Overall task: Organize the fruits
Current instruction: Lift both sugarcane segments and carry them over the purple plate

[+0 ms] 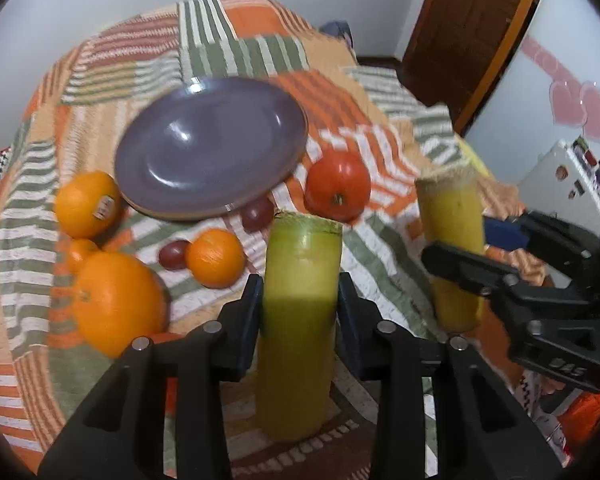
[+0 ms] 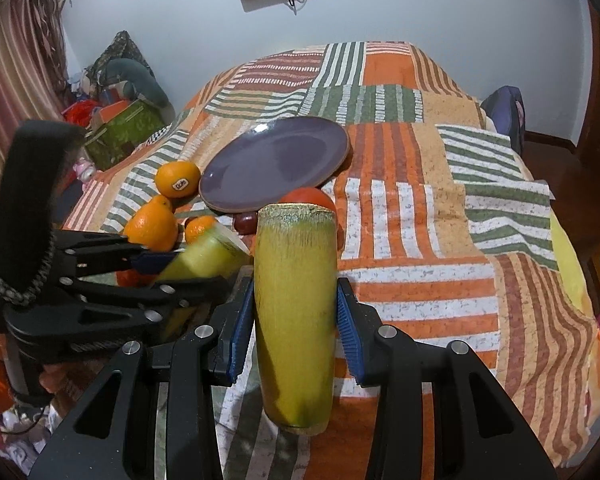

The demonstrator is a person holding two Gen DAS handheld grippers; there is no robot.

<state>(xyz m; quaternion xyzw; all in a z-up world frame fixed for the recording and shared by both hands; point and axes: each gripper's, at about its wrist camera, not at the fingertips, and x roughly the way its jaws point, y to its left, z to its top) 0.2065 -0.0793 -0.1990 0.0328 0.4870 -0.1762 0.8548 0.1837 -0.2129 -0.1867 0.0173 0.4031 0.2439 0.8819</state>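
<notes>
My left gripper (image 1: 300, 300) is shut on a yellow-green cut stalk piece (image 1: 300, 312) held upright above the bedspread. My right gripper (image 2: 296, 304) is shut on a second yellow-green stalk piece (image 2: 296, 300); it also shows in the left wrist view (image 1: 452, 224), with the right gripper (image 1: 452, 272) around it. An empty purple plate (image 1: 208, 148) lies ahead, also in the right wrist view (image 2: 276, 162). Several oranges (image 1: 116, 300) (image 2: 178, 179), a red tomato (image 1: 337, 190) and two small dark red fruits (image 1: 256, 212) lie near the plate's front edge.
Everything rests on a patchwork striped bedspread (image 2: 440, 216) over a bed. A wooden door (image 1: 464, 28) stands at the right, a white cabinet (image 1: 560, 176) beside it. Boxes and clutter (image 2: 124, 120) lie at the bed's left. The left gripper (image 2: 204, 268) shows at the right wrist view's left.
</notes>
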